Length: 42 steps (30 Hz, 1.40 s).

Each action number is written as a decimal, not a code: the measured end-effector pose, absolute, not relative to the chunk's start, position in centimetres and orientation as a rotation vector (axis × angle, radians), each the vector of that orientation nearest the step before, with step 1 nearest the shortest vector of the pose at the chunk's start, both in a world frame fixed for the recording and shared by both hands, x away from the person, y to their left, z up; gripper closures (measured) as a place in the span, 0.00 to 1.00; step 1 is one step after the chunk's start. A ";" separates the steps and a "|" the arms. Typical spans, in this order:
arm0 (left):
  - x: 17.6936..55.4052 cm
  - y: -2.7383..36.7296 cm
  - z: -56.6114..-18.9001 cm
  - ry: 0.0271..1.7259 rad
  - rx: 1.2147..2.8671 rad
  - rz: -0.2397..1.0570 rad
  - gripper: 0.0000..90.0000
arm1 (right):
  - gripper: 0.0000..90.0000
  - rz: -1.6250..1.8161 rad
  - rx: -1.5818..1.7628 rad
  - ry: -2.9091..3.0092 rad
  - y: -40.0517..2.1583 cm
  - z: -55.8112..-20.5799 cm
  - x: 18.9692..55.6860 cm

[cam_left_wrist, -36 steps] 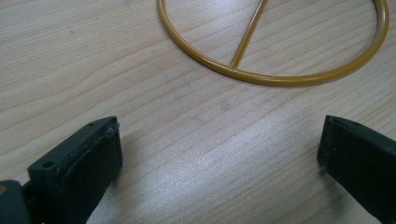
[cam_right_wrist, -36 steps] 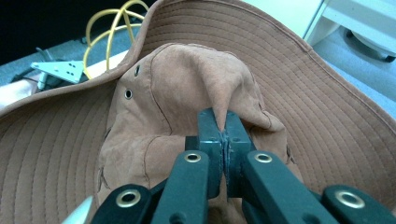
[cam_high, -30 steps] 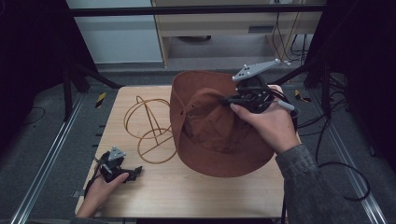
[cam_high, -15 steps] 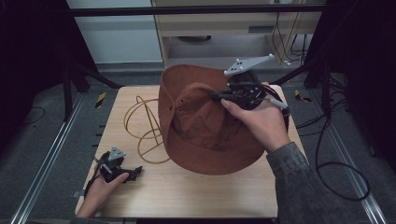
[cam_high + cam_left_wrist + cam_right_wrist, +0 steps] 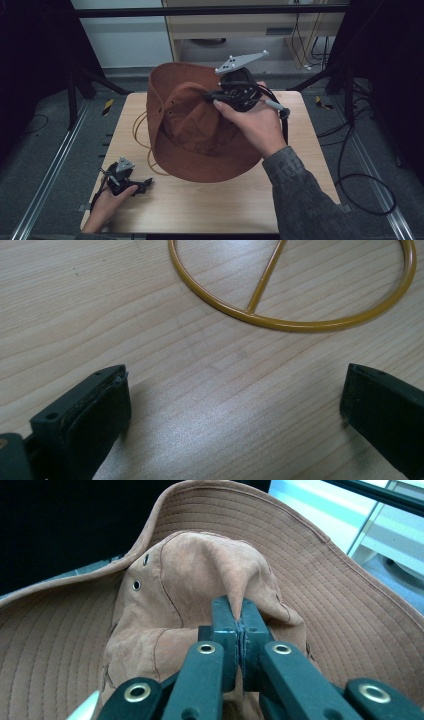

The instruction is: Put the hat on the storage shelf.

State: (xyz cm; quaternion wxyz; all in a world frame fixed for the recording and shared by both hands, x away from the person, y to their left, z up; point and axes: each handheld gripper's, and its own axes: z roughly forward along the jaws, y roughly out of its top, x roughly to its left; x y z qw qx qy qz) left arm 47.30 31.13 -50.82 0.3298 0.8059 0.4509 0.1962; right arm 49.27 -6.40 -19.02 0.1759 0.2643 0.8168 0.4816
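Hat (image 5: 200,132), brown suede with a stitched brim and no readable label, hangs tilted above the surface (image 5: 310,150), its crown pinched between the right gripper (image 5: 210,96) fingers. Left gripper (image 5: 145,184) fingers are spread on the surface, a yellow wire ring (image 5: 295,320) just beyond them.

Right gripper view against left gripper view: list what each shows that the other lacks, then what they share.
Right gripper view alone: the brown hat, its crown fabric pinched between the shut jaws of the right gripper, and the stitched brim behind. Left gripper view alone: the wooden table, the yellow wire ring lying on it, and the left gripper with jaws wide apart, holding nothing. Shared: each looks along its own pair of dark jaws rising from the bottom edge.
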 end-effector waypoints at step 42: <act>47.3 31.2 -50.8 1.178 2.111 0.515 0.00 | 0.99 1.410 0.721 2.327 1.6 -19.0 52.4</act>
